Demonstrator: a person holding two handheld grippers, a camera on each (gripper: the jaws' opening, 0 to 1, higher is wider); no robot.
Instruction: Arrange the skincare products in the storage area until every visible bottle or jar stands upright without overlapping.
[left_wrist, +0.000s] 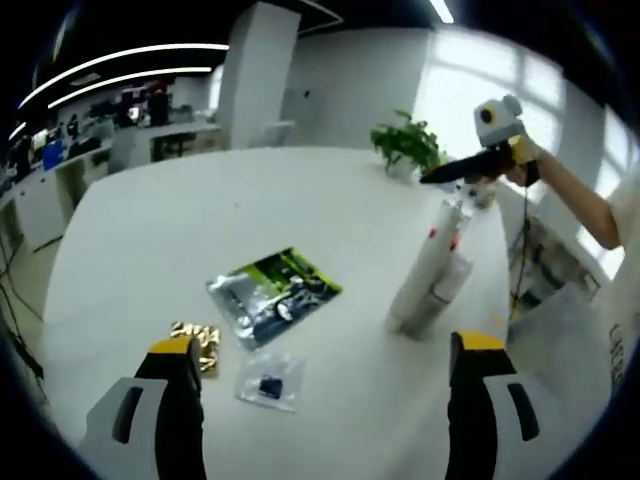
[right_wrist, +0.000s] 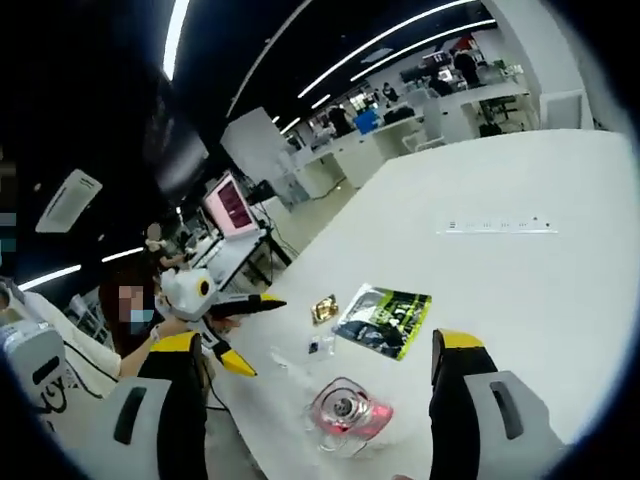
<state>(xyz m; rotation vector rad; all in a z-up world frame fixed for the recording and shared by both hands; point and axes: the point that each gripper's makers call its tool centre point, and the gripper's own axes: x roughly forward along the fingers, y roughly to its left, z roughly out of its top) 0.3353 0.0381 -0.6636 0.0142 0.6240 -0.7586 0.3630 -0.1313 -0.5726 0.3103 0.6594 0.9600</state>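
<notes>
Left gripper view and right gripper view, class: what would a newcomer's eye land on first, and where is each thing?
In the left gripper view, tall white tubes stand upright on the white table, with the right gripper just above them. Left of them lies a green-and-black foil pouch. In the right gripper view, a pink-capped clear bottle sits between open jaws.

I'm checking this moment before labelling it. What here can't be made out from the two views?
- Tall white bottle, left gripper view: label print too small to read.
- Small clear packet, left gripper view: its dark contents too small to identify.
- Green pouch, right gripper view: text blurred.
- Pink-capped item, right gripper view: seen from straight above, so its body is hidden.
- Right gripper, left gripper view: jaw gap unclear from the side.
</notes>
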